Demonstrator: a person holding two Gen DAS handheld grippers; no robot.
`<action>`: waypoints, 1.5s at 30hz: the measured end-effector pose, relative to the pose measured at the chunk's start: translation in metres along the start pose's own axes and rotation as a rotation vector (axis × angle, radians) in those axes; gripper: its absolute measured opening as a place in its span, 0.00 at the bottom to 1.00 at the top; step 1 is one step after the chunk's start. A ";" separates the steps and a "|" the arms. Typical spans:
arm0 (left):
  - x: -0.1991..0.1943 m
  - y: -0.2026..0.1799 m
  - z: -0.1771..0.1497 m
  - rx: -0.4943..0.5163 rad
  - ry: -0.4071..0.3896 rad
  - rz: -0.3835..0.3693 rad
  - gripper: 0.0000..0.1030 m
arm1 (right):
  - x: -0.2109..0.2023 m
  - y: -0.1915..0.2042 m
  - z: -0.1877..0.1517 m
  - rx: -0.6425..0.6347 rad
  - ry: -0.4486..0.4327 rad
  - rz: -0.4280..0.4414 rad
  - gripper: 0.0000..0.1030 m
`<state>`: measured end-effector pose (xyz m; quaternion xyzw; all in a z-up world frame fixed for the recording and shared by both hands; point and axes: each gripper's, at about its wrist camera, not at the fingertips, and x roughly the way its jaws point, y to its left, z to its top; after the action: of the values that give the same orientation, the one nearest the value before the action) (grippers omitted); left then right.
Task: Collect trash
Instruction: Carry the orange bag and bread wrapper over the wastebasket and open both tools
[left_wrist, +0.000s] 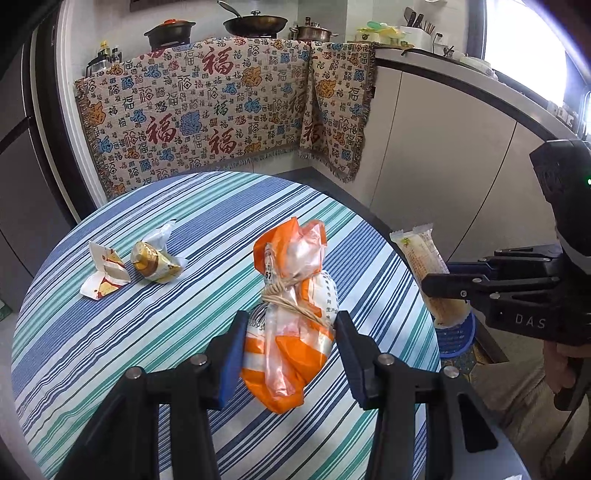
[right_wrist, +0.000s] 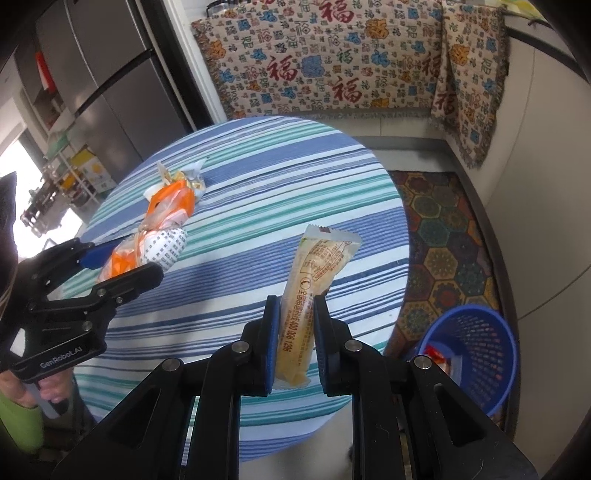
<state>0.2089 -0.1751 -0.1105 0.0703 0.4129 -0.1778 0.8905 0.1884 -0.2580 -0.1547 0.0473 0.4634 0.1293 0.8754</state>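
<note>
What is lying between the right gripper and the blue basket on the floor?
Nothing: the right wrist view shows only table edge and floor between the right gripper and the blue basket.

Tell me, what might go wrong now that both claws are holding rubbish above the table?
The orange bag is bulky and crinkly, so it could slip from the left gripper. The right gripper pinches the long yellow wrapper near its lower end; it might swing and miss the blue basket. Two crumpled wrappers on the table could be overlooked.

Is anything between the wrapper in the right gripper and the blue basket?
Nothing visible. The right gripper holds the yellow wrapper above the table edge; the blue basket stands open on the floor beside the table.
</note>
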 end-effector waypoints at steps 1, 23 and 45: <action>0.000 -0.001 0.001 0.001 0.000 0.000 0.46 | 0.000 -0.001 0.000 0.002 -0.001 -0.001 0.16; 0.047 -0.125 0.035 0.084 0.030 -0.224 0.46 | -0.052 -0.150 -0.031 0.178 -0.004 -0.218 0.17; 0.207 -0.289 0.043 0.178 0.209 -0.363 0.46 | -0.028 -0.305 -0.096 0.378 0.067 -0.198 0.17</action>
<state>0.2542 -0.5081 -0.2337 0.0910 0.4917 -0.3625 0.7865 0.1496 -0.5626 -0.2484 0.1604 0.5107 -0.0452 0.8434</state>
